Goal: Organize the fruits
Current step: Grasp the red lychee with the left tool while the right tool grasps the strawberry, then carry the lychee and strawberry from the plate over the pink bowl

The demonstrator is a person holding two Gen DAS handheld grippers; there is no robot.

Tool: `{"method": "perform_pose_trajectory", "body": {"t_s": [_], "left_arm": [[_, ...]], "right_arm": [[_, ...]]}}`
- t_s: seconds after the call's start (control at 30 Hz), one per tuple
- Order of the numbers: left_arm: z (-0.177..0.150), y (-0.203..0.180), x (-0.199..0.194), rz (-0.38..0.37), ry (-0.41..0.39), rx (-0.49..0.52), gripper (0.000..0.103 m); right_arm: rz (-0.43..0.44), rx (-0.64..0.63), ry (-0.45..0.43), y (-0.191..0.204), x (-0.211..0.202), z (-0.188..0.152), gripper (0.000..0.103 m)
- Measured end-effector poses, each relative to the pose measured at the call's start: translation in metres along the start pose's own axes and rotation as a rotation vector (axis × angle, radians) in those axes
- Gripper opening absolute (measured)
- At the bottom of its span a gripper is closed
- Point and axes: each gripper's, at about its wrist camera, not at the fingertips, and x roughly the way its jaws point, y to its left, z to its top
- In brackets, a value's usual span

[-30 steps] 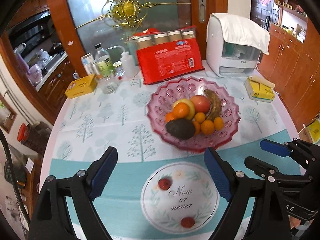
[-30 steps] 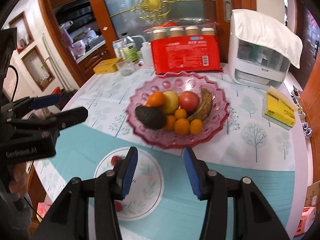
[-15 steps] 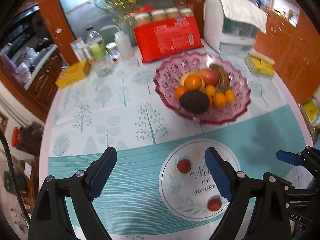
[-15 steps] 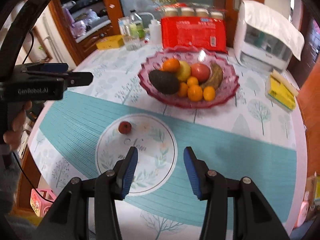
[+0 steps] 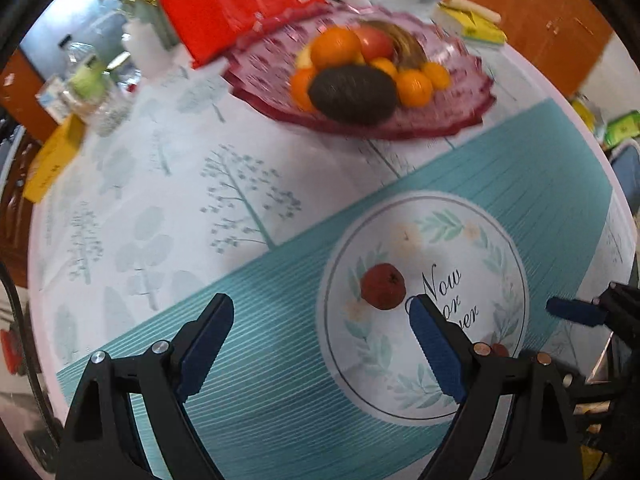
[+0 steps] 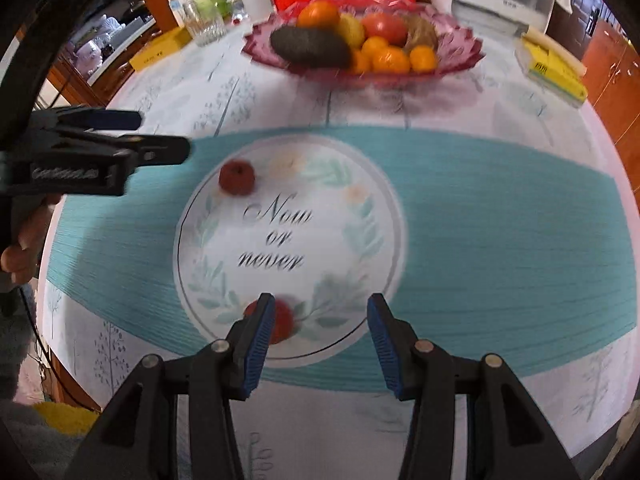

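Observation:
Two small red fruits lie on the printed white circle of the tablecloth [image 6: 280, 240]. One red fruit [image 5: 383, 286] [image 6: 237, 178] lies just beyond my open left gripper [image 5: 320, 340], near its right finger. The other red fruit [image 6: 282, 320] [image 5: 498, 350] lies just inside the left finger of my open right gripper [image 6: 320, 336], partly hidden by it. A pink glass bowl [image 5: 452, 120] [image 6: 460, 60] at the far side holds an avocado [image 5: 352, 94], oranges, an apple, a lemon and a banana.
Behind the bowl stand a red package [image 5: 240, 4], bottles and a glass [image 6: 204, 20], and a white appliance [image 6: 504, 4]. Yellow boxes lie at the table's left edge [image 5: 52, 160] and right side [image 6: 552, 68]. The left gripper shows at the left of the right wrist view [image 6: 120, 140].
Both grippers have pulled back from the bowl and dropped low toward the printed circle. Each now sits close to one red fruit. Both stay open.

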Motion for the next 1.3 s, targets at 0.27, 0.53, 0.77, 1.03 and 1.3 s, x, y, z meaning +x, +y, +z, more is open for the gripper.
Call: {"method": "perform_pose_trajectory", "body": {"t_s": [0.27,0.53,0.77,1.03,1.3], "left_arm": [[0.001,0.002,0.031,-0.038,0.005,-0.005,0.086],[0.005,-0.006,0.039,-0.089,-0.021,0.029,0.075],[0.004,-0.022,0.044,-0.145,-0.003,0.054,0.063],[0.005,-0.030,0.053,-0.171,0.030,0.018,0.032],[-0.001,-0.029,0.049,-0.145,0.032,0.003,0.031]], "right_arm": [[-0.024,-0.064,0.014,0.032,0.019,-0.012,0.048],[-0.051,-0.063,0.017,0.039,0.039,-0.018,0.039],[-0.048,-0.022,-0.003,0.029,0.037,-0.020,0.035],[-0.050,0.013,-0.016,0.019,0.032,-0.024,0.034],[-0.049,0.048,-0.025,0.012,0.029,-0.030,0.034]]}}
